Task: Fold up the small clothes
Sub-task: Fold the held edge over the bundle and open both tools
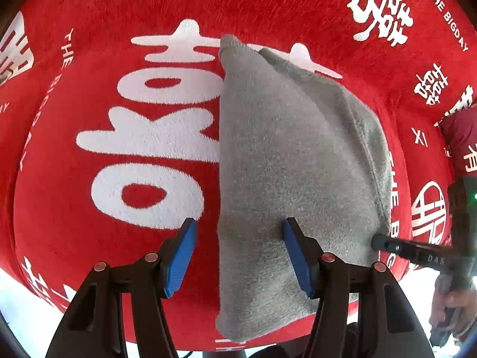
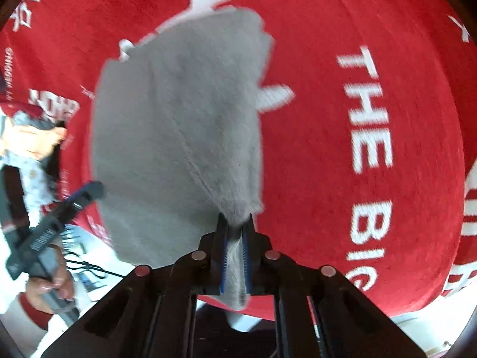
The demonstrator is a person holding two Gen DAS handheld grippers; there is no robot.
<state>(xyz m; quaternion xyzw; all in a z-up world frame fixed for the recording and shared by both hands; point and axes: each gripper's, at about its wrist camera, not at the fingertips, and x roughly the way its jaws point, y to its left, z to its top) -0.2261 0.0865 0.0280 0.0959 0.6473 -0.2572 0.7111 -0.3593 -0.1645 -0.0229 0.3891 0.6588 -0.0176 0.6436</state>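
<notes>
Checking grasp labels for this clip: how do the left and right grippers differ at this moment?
The left gripper has its jaws spread wide, while the right gripper is shut. The left one clamps nothing: one blue pad sits over the grey cloth, the other over the red blanket. The right one pinches a corner of that cloth between its pads. Both share black fingers with blue pads and point at the same cloth.

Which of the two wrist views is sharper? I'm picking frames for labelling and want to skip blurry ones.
Left wrist view: sharp; the pile of the grey cloth and the red blanket reads clearly, with strong fisheye bending at the rim. Right wrist view: motion-blurred; the cloth's edges and the white lettering smear, though the right gripper itself stays crisp.
</notes>
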